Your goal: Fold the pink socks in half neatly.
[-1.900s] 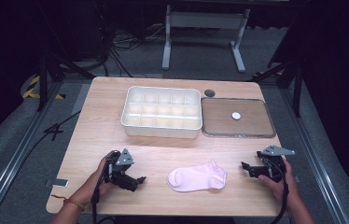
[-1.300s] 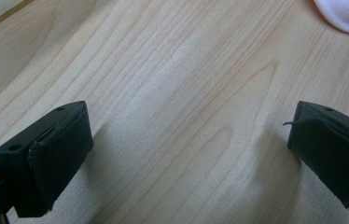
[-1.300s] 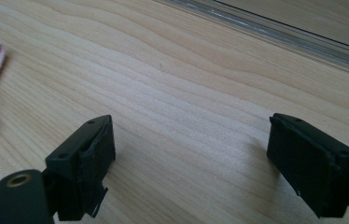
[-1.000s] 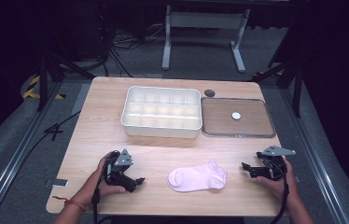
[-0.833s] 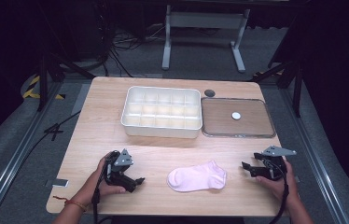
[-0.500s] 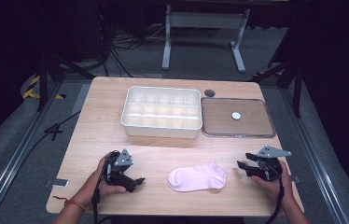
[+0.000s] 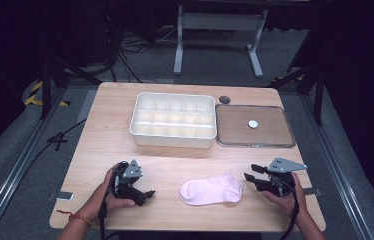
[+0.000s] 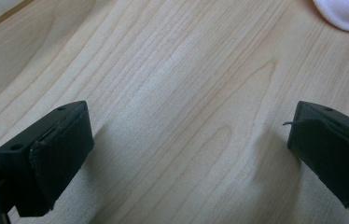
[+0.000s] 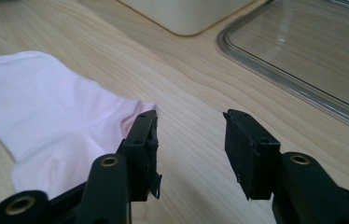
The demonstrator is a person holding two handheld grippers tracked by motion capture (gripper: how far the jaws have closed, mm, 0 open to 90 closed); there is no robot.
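Bare bench [image 7: 165, 165] runs across the near half, giving open passage between the left gripper [image 7: 147, 194] and the pink sock [image 7: 211, 190], which lies flat and low. The right gripper [image 7: 249, 172] sits just beside the sock's cuff with nothing between. Farther back, the white compartment tray [image 7: 172, 121] stands as a raised wall, and the clear lid [image 7: 254, 126] lies flat just beside it.

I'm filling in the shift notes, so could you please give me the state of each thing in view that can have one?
Pink sock: flat on the table, unfolded, not gripped.
White divided box: uncovered, compartments empty.
Clear lid: off the box, flat beside it.
Left gripper: open, nothing between the jaws.
Right gripper: jaws just closing, partly open, nothing between them, beside the sock's edge.
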